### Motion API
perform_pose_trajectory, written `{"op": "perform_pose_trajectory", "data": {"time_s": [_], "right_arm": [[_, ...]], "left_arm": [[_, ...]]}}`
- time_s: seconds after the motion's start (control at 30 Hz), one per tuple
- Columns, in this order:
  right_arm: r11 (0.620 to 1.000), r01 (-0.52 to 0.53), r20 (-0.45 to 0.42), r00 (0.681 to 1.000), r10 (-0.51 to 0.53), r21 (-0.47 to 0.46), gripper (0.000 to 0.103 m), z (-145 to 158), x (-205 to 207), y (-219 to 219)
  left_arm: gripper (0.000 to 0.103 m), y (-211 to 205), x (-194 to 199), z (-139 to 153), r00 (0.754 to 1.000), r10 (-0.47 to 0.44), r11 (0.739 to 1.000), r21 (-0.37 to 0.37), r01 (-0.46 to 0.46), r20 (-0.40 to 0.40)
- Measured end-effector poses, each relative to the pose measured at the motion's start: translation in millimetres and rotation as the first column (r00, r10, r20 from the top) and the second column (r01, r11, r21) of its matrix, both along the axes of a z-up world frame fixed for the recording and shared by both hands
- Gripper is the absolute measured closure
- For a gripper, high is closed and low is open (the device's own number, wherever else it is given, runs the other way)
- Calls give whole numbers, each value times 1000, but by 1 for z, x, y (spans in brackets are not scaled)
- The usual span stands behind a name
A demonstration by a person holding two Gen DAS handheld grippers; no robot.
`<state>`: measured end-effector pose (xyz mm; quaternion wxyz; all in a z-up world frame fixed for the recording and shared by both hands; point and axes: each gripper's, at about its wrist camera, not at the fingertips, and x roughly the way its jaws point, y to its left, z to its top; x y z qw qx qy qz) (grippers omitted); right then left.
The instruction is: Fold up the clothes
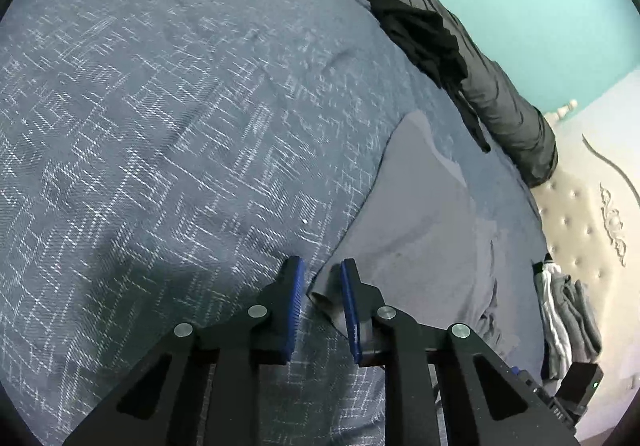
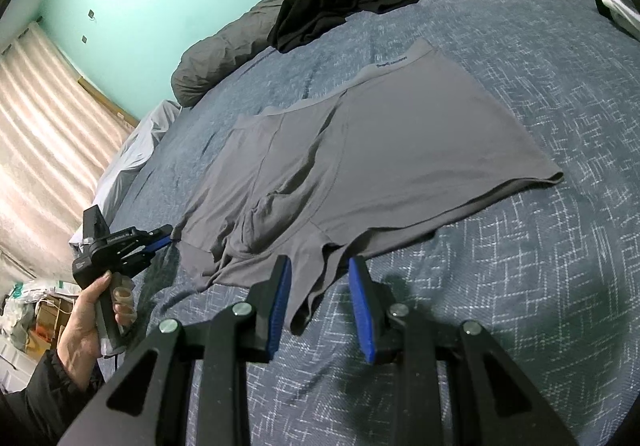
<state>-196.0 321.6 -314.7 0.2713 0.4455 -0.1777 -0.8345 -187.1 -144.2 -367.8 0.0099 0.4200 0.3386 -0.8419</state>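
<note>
Both hand-held grippers, left [image 1: 322, 274] and right [image 2: 320, 274], are standing apart around hems of the gray underwear [image 2: 360, 150] lying flat on the bed [image 2: 540, 286], likely risking pinching the bedspread too.

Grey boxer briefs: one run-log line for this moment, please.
grey boxer briefs flat on bedspread | left gripper at hem corner | right gripper astride leg hem
</note>
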Motion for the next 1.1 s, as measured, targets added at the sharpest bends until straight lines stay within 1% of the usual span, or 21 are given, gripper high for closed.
{"op": "perform_pose_trajectory", "data": {"time_s": [0.2,0.23,0.27,0.3,0.4,0.53,0.77,0.87,1.0,1.1], "right_arm": [[1000,-2,9,1000,2,-4,74,-1,-1,0],[1000,-3,9,1000,3,-4,74,-1,-1,0],[1000,-4,9,1000,4,-4,74,-1,-1,-1],[1000,-4,9,1000,4,-4,74,-1,-1,-1],[1000,-3,12,1000,3,-6,74,-1,0,-1],[1000,-1,12,1000,1,-8,74,-1,0,0],[999,34,10,999,-33,-23,74,-2,-3,13],[997,65,3,998,-65,-43,74,0,-4,26],[991,117,-2,993,-117,-63,74,2,-4,49],[985,155,-6,988,-156,-72,74,5,-4,66]], "left_arm": [[83,13,-2,3,1000,-22,997,-78,23,17],[87,15,-3,4,999,-26,996,-87,27,20],[96,16,-4,4,999,-31,995,-93,33,23],[100,18,-5,4,999,-36,994,-98,39,26],[101,20,-6,7,999,-40,994,-104,42,22],[101,21,-11,17,999,-45,993,-110,44,-7],[101,30,-15,43,994,-76,996,-62,71,-76],[101,42,-21,56,990,-99,994,-60,93,-96],[101,64,-29,71,985,-133,991,-29,130,-114],[101,105,-46,91,971,-202,979,-53,197,-128]]}}
